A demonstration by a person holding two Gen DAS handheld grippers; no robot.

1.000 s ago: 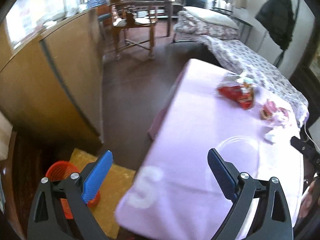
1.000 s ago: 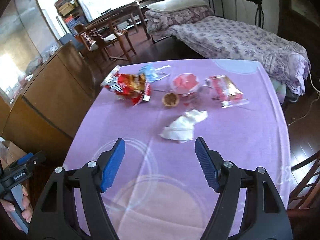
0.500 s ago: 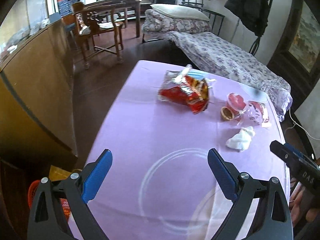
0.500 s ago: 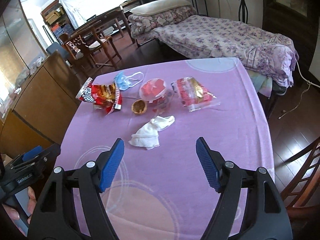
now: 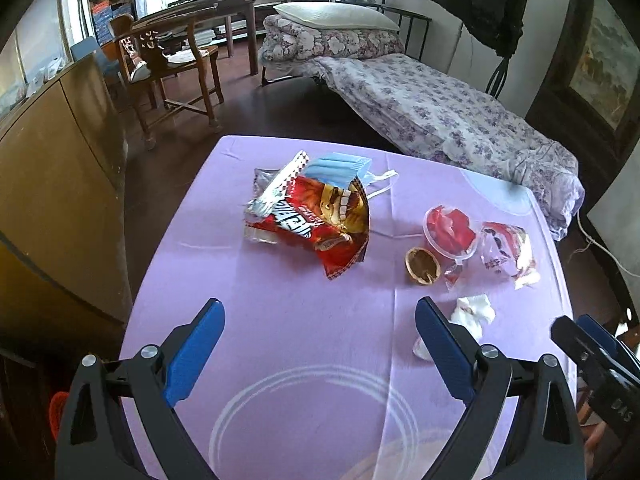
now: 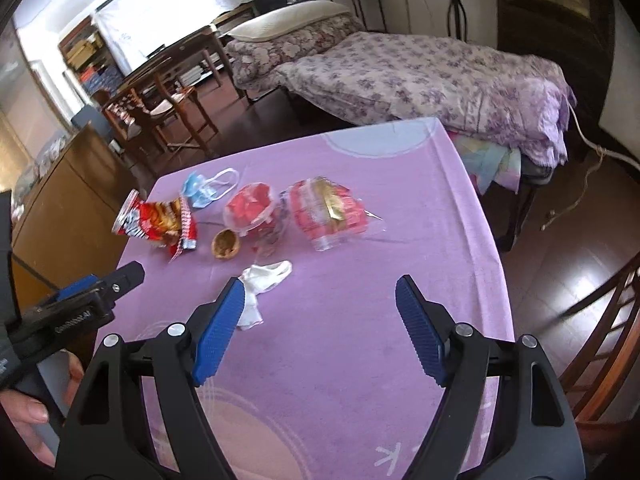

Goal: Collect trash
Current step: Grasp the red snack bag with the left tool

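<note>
L tongs (image 5: 318,322) swung over table (image 5: 280,320), R tongs (image 6: 320,300) agape

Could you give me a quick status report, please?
Left gripper, right gripper open, empty. Chip bag, tissue, nothing collected yet. Nothing in the way.

Dark brown wood floor (image 5: 192,172), glossy patch right of the fingers in the right view. Ahead of the fingers: daybed with purple floral quilt (image 5: 448,116), white pillow (image 5: 332,16), dark coat (image 5: 480,0) on the white wall. Far left ahead: wooden chair (image 5: 172,64), long wooden table (image 5: 216,4), bright window. Wooden cabinet (image 5: 60,160) left of the fingers. Framed painting (image 5: 600,68) at right.
</note>
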